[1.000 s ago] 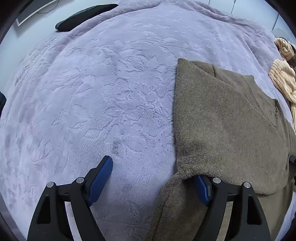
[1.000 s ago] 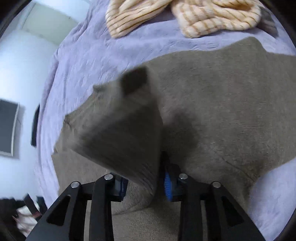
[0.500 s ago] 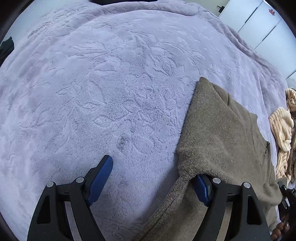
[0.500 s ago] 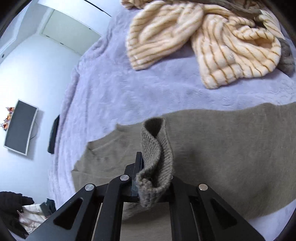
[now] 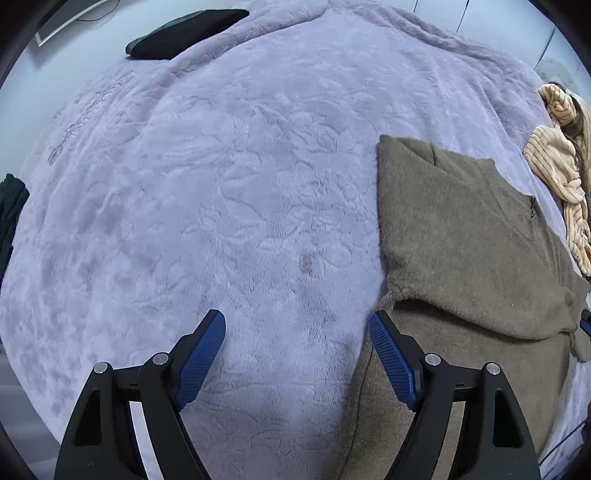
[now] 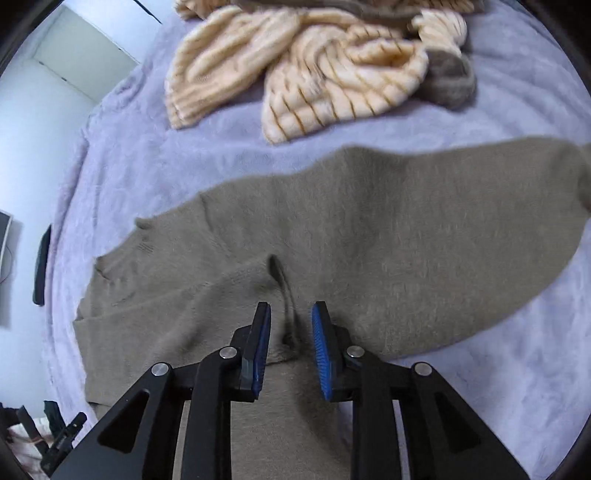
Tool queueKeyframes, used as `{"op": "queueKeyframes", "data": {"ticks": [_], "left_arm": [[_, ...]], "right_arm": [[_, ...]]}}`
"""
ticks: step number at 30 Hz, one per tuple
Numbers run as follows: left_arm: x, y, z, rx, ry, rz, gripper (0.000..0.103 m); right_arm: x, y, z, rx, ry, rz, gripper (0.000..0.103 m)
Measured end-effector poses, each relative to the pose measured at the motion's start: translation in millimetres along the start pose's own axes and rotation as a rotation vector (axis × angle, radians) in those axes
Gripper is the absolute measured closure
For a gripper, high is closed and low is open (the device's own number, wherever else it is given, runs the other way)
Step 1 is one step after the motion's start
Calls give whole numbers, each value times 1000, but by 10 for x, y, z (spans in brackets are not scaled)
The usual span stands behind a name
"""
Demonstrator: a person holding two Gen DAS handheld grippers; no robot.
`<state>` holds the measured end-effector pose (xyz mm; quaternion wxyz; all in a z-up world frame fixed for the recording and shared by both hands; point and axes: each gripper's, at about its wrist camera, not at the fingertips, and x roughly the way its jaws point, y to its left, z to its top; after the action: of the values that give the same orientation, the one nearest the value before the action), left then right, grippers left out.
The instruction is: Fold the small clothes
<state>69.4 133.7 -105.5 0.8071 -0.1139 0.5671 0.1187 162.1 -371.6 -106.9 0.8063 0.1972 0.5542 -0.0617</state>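
Note:
An olive-brown knit sweater [image 5: 458,236] lies flat on a lilac fleece blanket [image 5: 229,192], with one side folded over its body. My left gripper [image 5: 295,328] is open and empty, hovering over the blanket at the sweater's left edge; its right finger is beside the fabric. In the right wrist view the sweater [image 6: 388,236] spreads across the middle. My right gripper [image 6: 291,319] is open just above a folded cuff ridge [image 6: 282,284] of the sleeve, holding nothing.
A cream striped knit garment [image 6: 314,74] lies crumpled beyond the sweater, with a brown piece [image 6: 448,79] beside it; it also shows at the right edge of the left wrist view [image 5: 561,177]. A black object [image 5: 184,33] lies at the blanket's far edge.
My right gripper has opened and let go of the sleeve cuff, which now lies on the sweater. My left gripper has pulled clear of the sweater's edge.

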Motion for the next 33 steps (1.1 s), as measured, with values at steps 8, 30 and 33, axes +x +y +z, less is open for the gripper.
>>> {"op": "queueKeyframes", "data": {"ticks": [8,30,33], "left_arm": [[115,-594,301,127,-16,-81,22],[604,-967,291,154,71,-87,22],[620,-885,289,100,72,-93,22]], "right_arm": [[349,1051,103,-319,157,126,54],[477,-228,-342,326,192,279,54],[572,-171,-206,337,165,313,60]]}}
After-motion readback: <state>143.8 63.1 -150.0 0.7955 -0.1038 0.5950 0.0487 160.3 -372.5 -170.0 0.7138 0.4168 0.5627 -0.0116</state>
